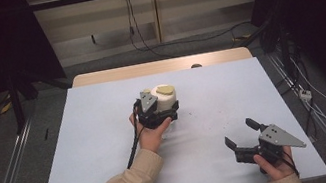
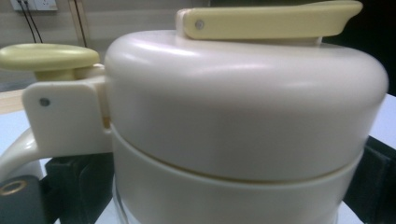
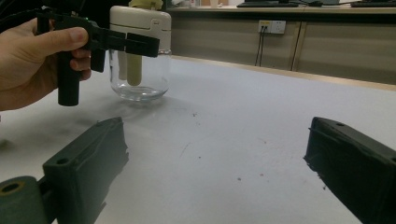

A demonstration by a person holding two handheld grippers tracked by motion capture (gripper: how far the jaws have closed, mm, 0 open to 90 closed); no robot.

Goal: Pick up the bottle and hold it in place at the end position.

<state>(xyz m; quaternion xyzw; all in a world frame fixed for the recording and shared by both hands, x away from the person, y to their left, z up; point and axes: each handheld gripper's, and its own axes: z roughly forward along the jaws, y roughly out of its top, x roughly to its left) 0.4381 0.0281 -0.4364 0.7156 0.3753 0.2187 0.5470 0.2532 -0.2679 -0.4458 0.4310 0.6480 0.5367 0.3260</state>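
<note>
While the right gripper [image 1: 240,134] rests with jaws spread near the table's [image 1: 85,151] front right corner, the left gripper [image 1: 156,113] clamps the upright cream-lidded glass jug [image 1: 164,96] at mid-table, well apart from the right one.

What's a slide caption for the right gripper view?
Open right gripper low over the table; beyond, left gripper around a cream-lidded glass jug.
</note>
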